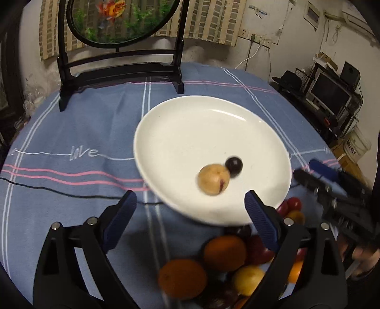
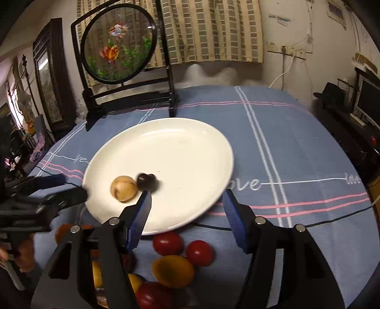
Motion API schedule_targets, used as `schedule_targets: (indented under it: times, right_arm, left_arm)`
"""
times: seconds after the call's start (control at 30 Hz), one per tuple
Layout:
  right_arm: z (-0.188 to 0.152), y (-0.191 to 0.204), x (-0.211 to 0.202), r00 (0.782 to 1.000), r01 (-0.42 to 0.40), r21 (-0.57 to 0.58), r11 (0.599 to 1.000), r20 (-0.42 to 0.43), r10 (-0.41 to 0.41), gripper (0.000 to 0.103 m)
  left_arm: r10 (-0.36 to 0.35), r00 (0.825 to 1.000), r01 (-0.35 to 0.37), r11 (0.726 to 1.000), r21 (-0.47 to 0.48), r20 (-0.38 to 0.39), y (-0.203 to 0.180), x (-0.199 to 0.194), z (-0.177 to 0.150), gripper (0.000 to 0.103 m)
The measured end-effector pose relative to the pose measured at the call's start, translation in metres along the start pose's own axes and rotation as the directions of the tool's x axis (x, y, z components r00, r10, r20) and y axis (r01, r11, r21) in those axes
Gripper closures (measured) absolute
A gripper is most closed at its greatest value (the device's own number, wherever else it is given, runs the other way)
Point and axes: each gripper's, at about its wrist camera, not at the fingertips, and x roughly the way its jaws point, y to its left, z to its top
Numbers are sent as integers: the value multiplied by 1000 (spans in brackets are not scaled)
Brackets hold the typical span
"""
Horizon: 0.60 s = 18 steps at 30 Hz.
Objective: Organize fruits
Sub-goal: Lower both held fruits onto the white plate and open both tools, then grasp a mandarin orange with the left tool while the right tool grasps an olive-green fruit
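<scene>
A white plate (image 1: 190,123) (image 2: 180,147) lies on the blue tablecloth. On it sit a tan round fruit (image 1: 213,179) (image 2: 124,189) and a small dark grape (image 1: 234,165) (image 2: 146,181), touching. A pile of loose fruits lies in front of the plate: oranges (image 1: 224,253), a yellow fruit (image 1: 248,279), red tomatoes (image 2: 167,243) and a yellow-orange fruit (image 2: 173,271). My left gripper (image 1: 190,206) is open and empty above the pile, at the plate's near rim. My right gripper (image 2: 187,202) is open and empty over the plate's near rim. Each gripper shows in the other's view.
A black wooden stand with a round goldfish screen (image 1: 118,21) (image 2: 118,45) stands at the table's far side. A thin black cable (image 1: 59,192) runs across the cloth. Shelves with a monitor (image 1: 330,95) stand to the right, beyond the table edge.
</scene>
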Motion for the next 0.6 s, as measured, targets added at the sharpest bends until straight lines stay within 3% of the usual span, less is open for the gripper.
schedule_targets:
  times: [0.23,0.43,0.6]
  right_arm:
    - [-22,-12,-12,997,-68,13,998,-42,68,40]
    - [-55,-16,-52,997,-75,4,997,-27,75,40]
    - [-75,-5,-81,998,-58,-101,993,-30,55,40]
  left_arm:
    - [42,998,-40,998,41,-48,26,-12,-28,8]
    - [-17,996,19,1000,23,-83,35,-19,-40,8]
    - [-39,996,43,998,50,-77,28,-25,-42,8]
